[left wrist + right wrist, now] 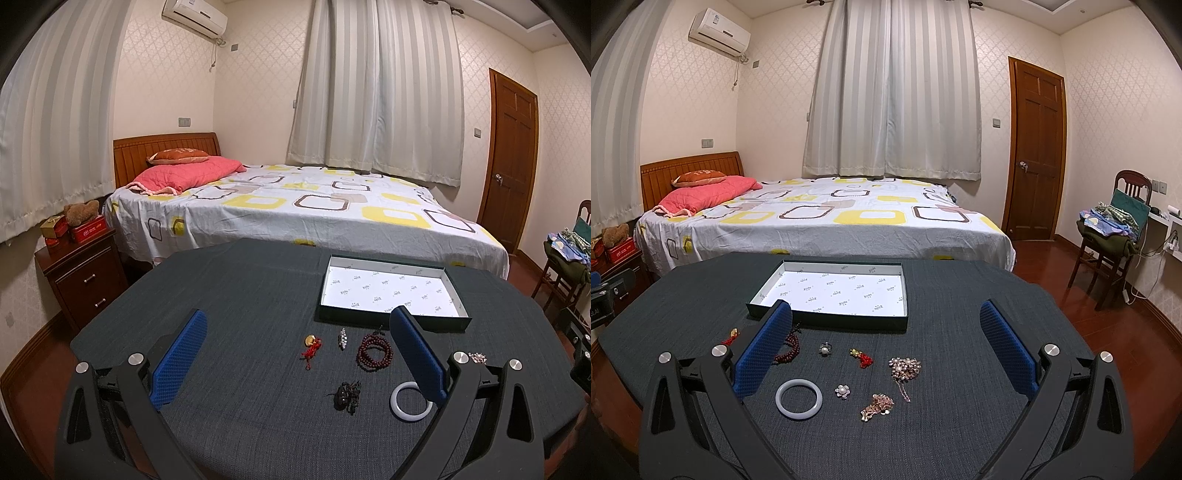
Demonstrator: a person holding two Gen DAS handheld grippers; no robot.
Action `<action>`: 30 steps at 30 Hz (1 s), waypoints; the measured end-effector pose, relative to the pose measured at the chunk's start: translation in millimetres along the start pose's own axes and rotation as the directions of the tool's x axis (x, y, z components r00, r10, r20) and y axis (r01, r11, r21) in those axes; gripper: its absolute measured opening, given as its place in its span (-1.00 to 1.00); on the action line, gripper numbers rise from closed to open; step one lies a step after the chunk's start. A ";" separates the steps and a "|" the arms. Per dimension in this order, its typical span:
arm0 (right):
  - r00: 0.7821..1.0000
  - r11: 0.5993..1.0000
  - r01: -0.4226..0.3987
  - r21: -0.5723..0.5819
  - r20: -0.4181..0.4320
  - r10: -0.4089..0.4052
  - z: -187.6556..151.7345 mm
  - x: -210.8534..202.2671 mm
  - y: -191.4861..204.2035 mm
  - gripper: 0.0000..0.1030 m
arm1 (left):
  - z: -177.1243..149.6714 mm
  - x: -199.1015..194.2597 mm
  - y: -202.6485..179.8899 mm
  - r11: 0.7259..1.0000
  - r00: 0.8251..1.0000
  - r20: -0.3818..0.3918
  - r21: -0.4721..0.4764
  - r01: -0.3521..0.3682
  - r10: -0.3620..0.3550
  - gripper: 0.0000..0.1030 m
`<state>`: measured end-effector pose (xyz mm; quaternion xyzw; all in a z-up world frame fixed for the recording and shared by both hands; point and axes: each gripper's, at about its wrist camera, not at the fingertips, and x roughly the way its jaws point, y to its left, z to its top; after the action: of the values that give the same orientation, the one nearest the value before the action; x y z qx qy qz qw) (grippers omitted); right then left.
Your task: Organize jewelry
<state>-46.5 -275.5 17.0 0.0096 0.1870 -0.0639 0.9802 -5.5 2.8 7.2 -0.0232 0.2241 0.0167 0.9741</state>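
Note:
A shallow dark box [391, 324] [827, 322] with a white printed lining lies empty on the dark grey tablecloth. In front of it lie loose pieces. The left wrist view shows a gold charm on red cord [312, 347], a silver brooch [342, 338], a red-brown bead bracelet [373, 351], a dark bead bundle [347, 395] and a white bangle [406, 406]. The right wrist view shows the bangle [799, 400], a pearl flower [843, 391], two pink brooches [905, 369] [877, 406] and a red charm [862, 356]. My left gripper [299, 315] and right gripper [885, 306] hover above them, both open and holding nothing.
A bed [827, 218] with a patterned sheet stands right behind the table. A wooden nightstand [85, 280] is at the left. At the right a chair [1112, 240] piled with clothes stands beside a closed door [1036, 147]. Wooden floor shows past the table's right edge.

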 end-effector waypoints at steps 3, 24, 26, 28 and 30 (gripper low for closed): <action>1.000 1.000 0.000 0.000 0.000 0.000 -0.2 0.1 0.1 0.93 | 0.1 0.0 0.3 1.000 1.000 -0.002 -0.001 0.001 -0.001 0.87; 1.000 1.000 -0.007 0.003 -0.024 0.007 -2.8 6.3 0.9 0.93 | -9.6 5.9 3.9 1.000 1.000 -0.018 0.004 0.005 -0.004 0.87; 0.999 1.000 -0.010 0.008 -0.034 0.011 -6.7 12.5 0.5 0.93 | -12.3 11.8 3.4 1.000 1.000 -0.028 0.000 0.005 -0.005 0.87; 0.999 1.000 -0.014 0.013 -0.045 0.015 -14.1 22.5 -0.1 0.93 | -15.6 22.0 4.9 1.000 0.998 -0.060 -0.004 0.015 -0.016 0.87; 0.998 1.000 -0.015 0.015 -0.058 0.016 -20.8 31.7 -0.5 0.93 | -19.7 35.1 7.3 1.000 0.994 -0.107 -0.006 0.030 -0.031 0.87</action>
<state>-25.0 -279.0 -14.0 0.0199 0.2150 -0.0575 0.9747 17.1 9.9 -26.1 -0.0299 0.2756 0.0010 0.9608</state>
